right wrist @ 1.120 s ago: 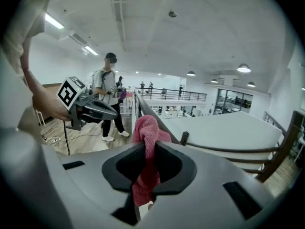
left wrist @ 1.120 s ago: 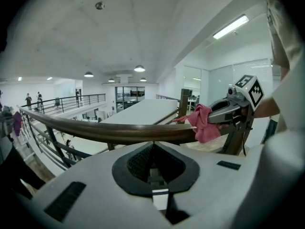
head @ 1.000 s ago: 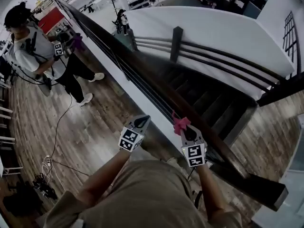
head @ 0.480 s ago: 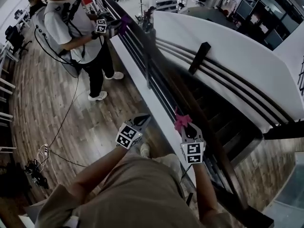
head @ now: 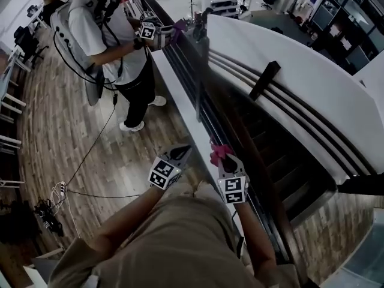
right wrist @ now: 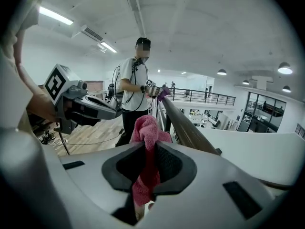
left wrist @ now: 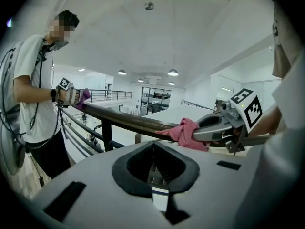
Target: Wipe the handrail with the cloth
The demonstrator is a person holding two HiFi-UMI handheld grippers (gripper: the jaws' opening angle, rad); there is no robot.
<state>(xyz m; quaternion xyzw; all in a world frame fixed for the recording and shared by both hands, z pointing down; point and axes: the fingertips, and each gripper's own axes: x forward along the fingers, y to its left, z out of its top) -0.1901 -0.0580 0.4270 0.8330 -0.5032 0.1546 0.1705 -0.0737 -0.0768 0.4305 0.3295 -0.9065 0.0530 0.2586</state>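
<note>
Right hand-held gripper: pinching the pink cloth, which lies on the handrail, near end.
Left hand-held gripper: pressed together, empty, left of the handrail.
Far end: a person beside the handrail.

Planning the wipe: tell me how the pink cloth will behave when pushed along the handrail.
Likely floppy: the pink cloth bunches and droops where the right gripper pinches it. Probably light; it should mould to the handrail, perhaps folding under a push.
</note>
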